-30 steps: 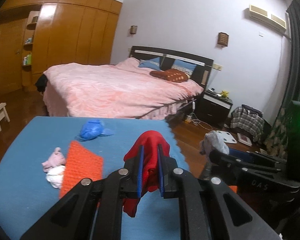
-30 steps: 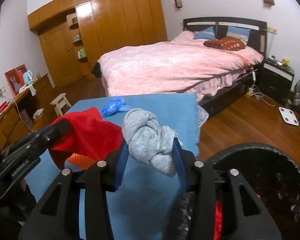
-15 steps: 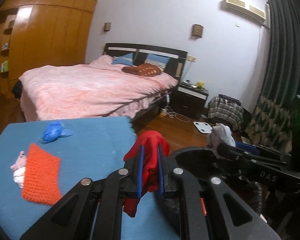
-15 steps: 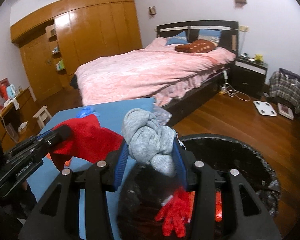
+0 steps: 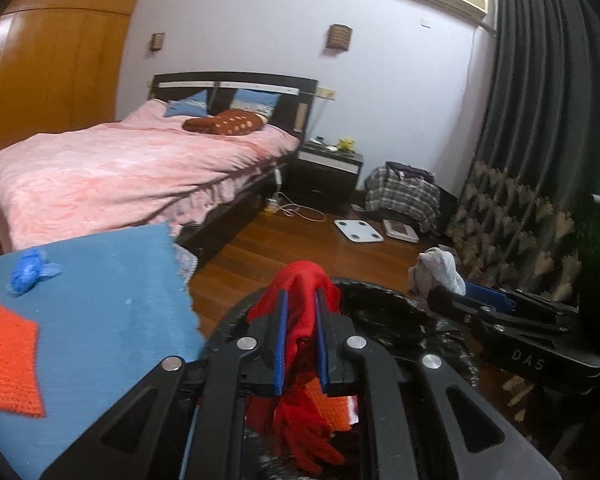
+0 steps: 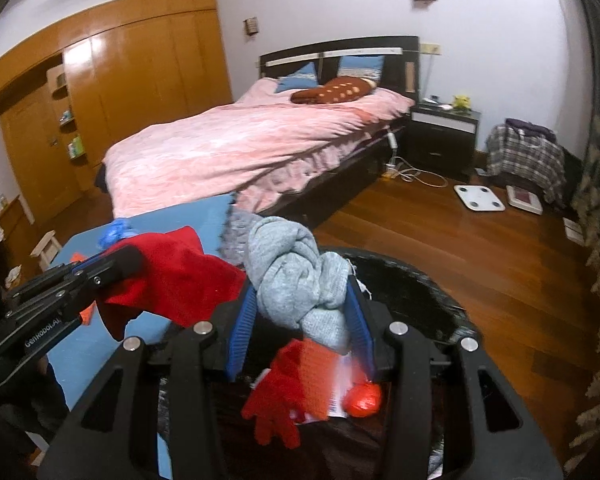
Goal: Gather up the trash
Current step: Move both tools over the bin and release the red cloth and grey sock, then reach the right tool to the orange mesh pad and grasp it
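Note:
My left gripper (image 5: 300,300) is shut on a red cloth (image 5: 300,280) and holds it over the black bin (image 5: 384,300). My right gripper (image 6: 300,280) is shut on a knotted grey cloth (image 6: 292,268), also above the bin (image 6: 412,280). The bin holds a red glove (image 6: 276,404), an orange knit piece and a red ball. In the right wrist view the left gripper (image 6: 112,264) with the red cloth (image 6: 180,272) is at the left. In the left wrist view the right gripper (image 5: 436,292) with the grey cloth (image 5: 436,268) is at the right.
A blue table (image 5: 112,300) at the left carries an orange knit cloth (image 5: 8,360) and a crumpled blue bag (image 5: 28,272). A pink bed (image 5: 120,176), a nightstand (image 5: 324,176), a white scale (image 5: 358,231) on the wood floor, and dark curtains (image 5: 540,120) stand beyond.
Both grippers have swung right from over the blue table to above the black bin, each still holding its cloth. The bin's contents now show below.

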`<state>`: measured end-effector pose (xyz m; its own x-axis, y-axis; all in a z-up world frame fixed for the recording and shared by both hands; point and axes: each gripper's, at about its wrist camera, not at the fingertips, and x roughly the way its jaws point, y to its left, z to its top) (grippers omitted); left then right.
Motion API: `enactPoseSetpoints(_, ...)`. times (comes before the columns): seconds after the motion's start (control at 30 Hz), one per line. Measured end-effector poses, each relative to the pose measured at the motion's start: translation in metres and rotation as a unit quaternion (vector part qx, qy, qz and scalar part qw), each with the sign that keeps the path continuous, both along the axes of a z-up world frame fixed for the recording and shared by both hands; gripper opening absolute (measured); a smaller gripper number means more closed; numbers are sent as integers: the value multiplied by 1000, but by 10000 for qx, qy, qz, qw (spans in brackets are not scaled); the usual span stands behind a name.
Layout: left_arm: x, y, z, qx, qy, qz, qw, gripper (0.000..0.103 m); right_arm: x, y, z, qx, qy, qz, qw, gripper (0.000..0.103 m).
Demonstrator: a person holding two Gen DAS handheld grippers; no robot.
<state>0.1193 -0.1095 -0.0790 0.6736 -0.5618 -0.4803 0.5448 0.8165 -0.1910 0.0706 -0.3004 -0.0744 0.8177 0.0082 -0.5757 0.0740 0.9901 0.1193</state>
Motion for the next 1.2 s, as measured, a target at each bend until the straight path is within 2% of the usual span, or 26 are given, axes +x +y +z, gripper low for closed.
enactPoseSetpoints(0.3, 0, -40, -11, 112, 121, -397, 9991, 14, -12, -31, -19, -10, 144, -297, 9995, 45)
enactPoseSetpoints(0.37, 1, -46, -14, 139, 197, -475, 9986, 19, -11, -32, -23, -43, 195, -361, 9992, 50)
enactPoseSetpoints(0.43, 1, -46, -16, 178, 216, -465, 9985, 31, -11, -36, -27, -31, 216, -413, 9989, 57)
enactPoseSetpoints(0.5, 1, -43, -17, 149, 252, -435, 9986, 41, -11, -39, -28, -41, 217, -488, 9986, 71)
enactPoseSetpoints(0.53, 1, -41, -16, 137, 264, -410, 9987, 47, -11, -40, -28, -51, 208, -504, 9985, 72)
enactPoseSetpoints(0.6, 2, -34, -14, 142, 245, -306, 9991, 53, -11, -40, -29, -81, 213, -509, 9984, 81)
enactPoseSetpoints(0.67, 4, -24, -11, 162, 193, -130, 9996, 65, -12, -39, -27, -120, 174, -555, 9982, 91)
enactPoseSetpoints(0.83, 7, 12, -5, 225, -19, 334, 9992, 83, -9, -26, -21, -154, 100, -458, 9988, 96)
enactPoseSetpoints(1.03, 10, 65, -3, 291, -56, 1003, 9945, 88, 8, 6, -17, -158, 87, -87, 9998, 96)
enactPoseSetpoints(1.2, 8, 112, -9, 392, -55, 1532, 9874, 88, 28, 40, -15, -110, 109, 267, 9995, 96)
